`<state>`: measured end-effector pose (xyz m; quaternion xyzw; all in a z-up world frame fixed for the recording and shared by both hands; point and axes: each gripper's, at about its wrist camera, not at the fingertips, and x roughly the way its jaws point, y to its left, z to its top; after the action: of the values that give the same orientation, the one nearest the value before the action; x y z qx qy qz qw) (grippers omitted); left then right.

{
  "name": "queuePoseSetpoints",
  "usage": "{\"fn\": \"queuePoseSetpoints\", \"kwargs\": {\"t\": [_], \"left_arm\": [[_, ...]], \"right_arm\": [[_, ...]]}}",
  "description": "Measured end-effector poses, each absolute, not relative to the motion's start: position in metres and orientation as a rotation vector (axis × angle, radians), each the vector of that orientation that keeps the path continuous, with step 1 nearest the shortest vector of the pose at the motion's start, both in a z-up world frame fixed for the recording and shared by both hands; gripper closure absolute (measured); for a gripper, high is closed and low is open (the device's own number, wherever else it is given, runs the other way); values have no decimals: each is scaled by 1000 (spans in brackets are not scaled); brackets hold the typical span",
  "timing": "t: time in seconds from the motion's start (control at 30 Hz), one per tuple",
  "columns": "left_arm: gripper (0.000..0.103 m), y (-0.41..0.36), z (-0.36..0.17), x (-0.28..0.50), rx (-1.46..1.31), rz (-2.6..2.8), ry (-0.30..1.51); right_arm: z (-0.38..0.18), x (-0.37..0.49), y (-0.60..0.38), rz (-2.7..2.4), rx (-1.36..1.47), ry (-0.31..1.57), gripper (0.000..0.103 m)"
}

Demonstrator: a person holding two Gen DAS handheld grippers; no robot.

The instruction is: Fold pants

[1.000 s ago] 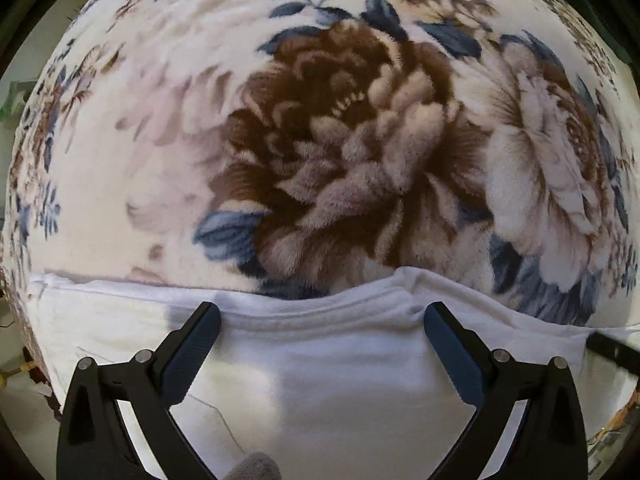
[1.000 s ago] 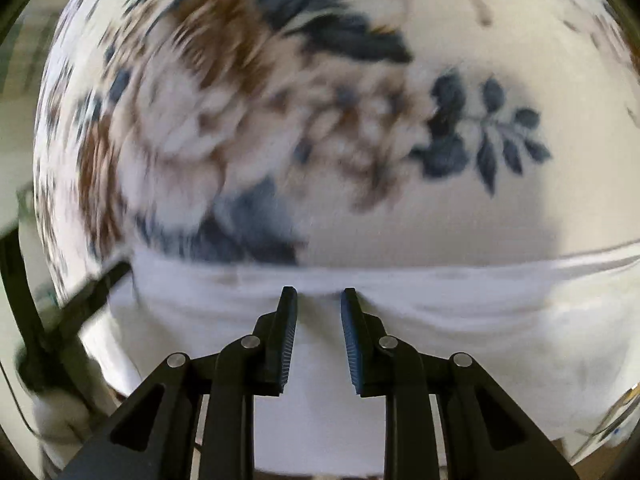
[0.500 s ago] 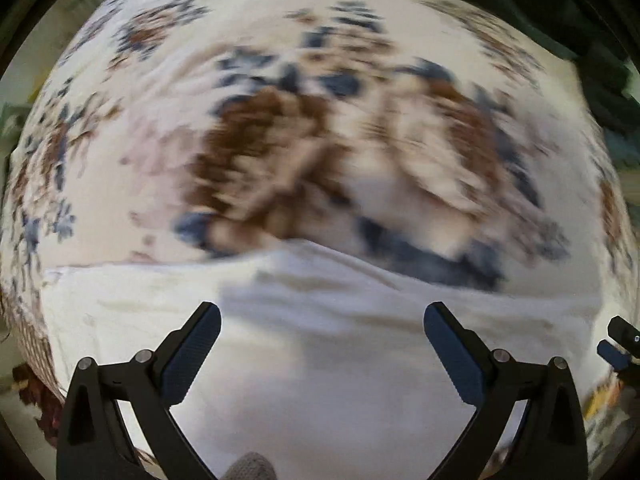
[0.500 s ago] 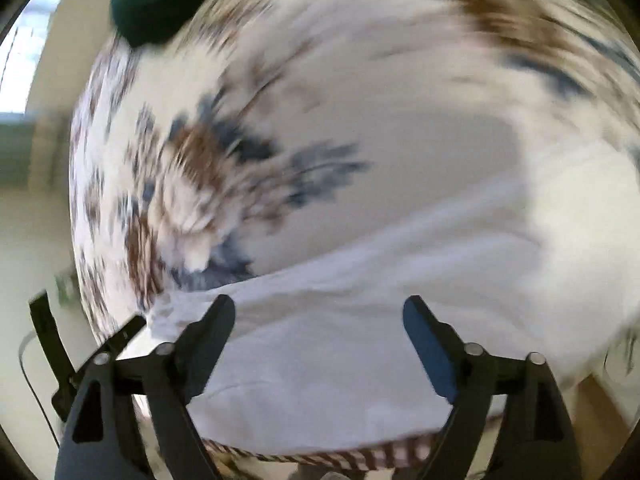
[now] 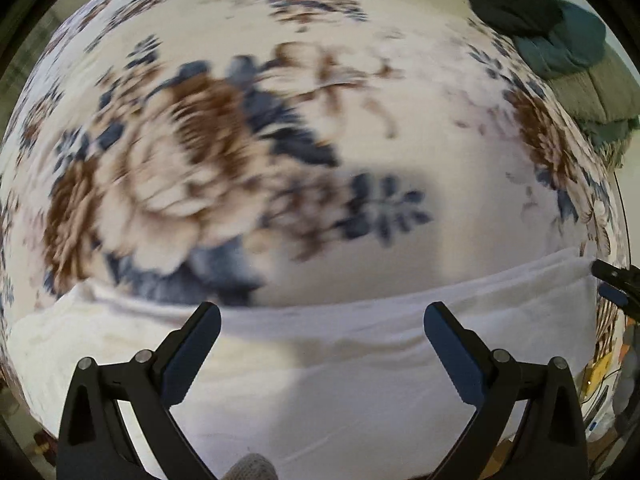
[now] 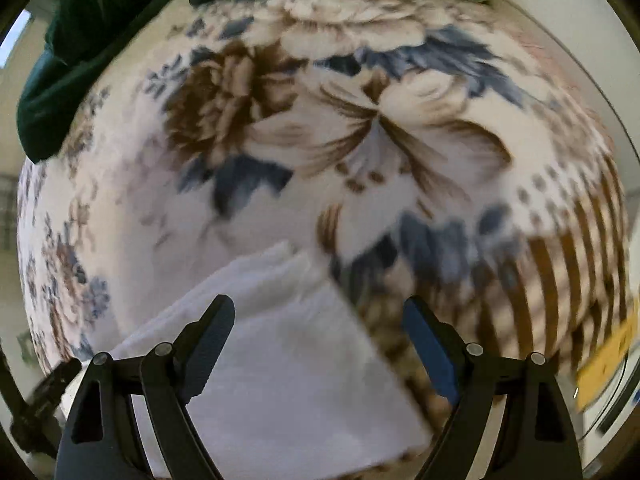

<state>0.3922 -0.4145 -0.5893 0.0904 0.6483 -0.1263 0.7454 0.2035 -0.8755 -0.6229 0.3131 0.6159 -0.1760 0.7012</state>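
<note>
The white pants (image 5: 328, 376) lie folded flat on a floral blanket (image 5: 280, 152), near its front edge. My left gripper (image 5: 322, 332) is open and empty, hovering over the pants' far edge. In the right wrist view the pants (image 6: 280, 360) show a corner at lower left. My right gripper (image 6: 318, 332) is open and empty above that corner, with its right finger over the blanket (image 6: 360, 140). The other gripper's tip shows at the right edge of the left wrist view (image 5: 616, 280).
A dark green garment (image 5: 540, 8) is heaped at the blanket's far side, also in the right wrist view (image 6: 80, 40). The blanket's brown striped border (image 6: 560, 288) marks its right edge. A yellow object (image 6: 608, 356) lies beyond it.
My right gripper opened, let go of the pants and swung right and up. Both grippers lifted away, so more of the blanket and the green garment show.
</note>
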Motion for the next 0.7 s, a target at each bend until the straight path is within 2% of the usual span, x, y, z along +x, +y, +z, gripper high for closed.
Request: {"fn": "queuePoseSetpoints", "kwargs": {"t": [0.03,0.07,0.13,0.27,0.43,0.57,0.6,0.7], "left_arm": [[0,-425,-593,393,209,-289,1428],[0,-429,-593,393,213,-295,1436],[0,-437,-592,389,228,-302,1435],[0,-437,-590,382,227,-289,1451],[0,-433,-592,379,227,-262,1454],[0,-428,-584,376,208,-259,1447],[0,-429,-583,376,212,-259,1443],[0,-434,-585,375,236,-261,1435]], "right_arm": [[-626,206,-873,-383,675,1382,75],[-623,209,-866,-389,616,1387,88],[-612,214,-849,-402,512,1347,98],[-598,211,-849,-429,520,1255,100],[-604,212,-859,-443,522,1256,100],[-585,210,-856,-467,564,1151,100],[-582,212,-855,-467,568,1139,103],[-601,213,-867,-451,655,1237,102]]}}
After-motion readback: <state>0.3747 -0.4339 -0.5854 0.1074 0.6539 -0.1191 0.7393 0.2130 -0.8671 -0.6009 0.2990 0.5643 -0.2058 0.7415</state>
